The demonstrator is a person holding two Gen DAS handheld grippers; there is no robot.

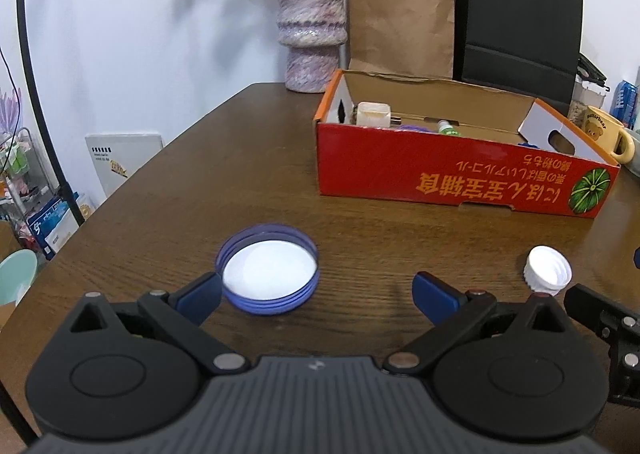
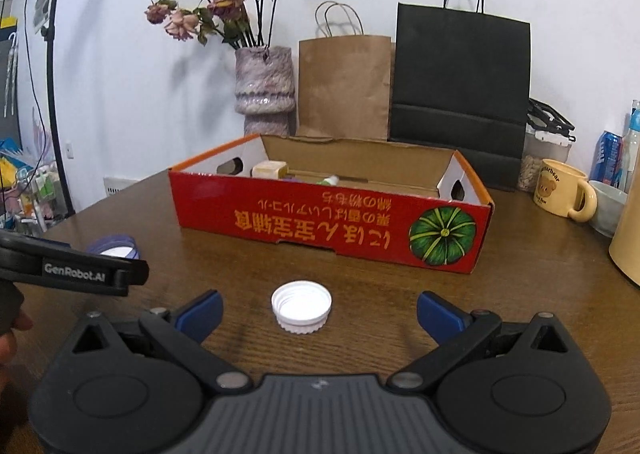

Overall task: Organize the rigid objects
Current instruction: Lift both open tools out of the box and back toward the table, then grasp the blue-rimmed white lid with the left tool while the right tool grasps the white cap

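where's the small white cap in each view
Left wrist view: the small white cap lies at the lower right on the table, outside the right finger of the open left gripper.
Right wrist view: the cap lies low in the centre, between the fingers of the open right gripper.
Shared landmark: the red box sits behind it in both.

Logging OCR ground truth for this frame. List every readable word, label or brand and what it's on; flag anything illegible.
"GenRobot.AI": white print on the side of the left gripper, seen in the right wrist view.
"Butterbear": arched over the bear on the yellow mug, partly cut off in the right wrist view.
Orange Japanese print on the red cardboard box: upside down, not reliably readable.
Blue can and white booklet: print too small or blurred.
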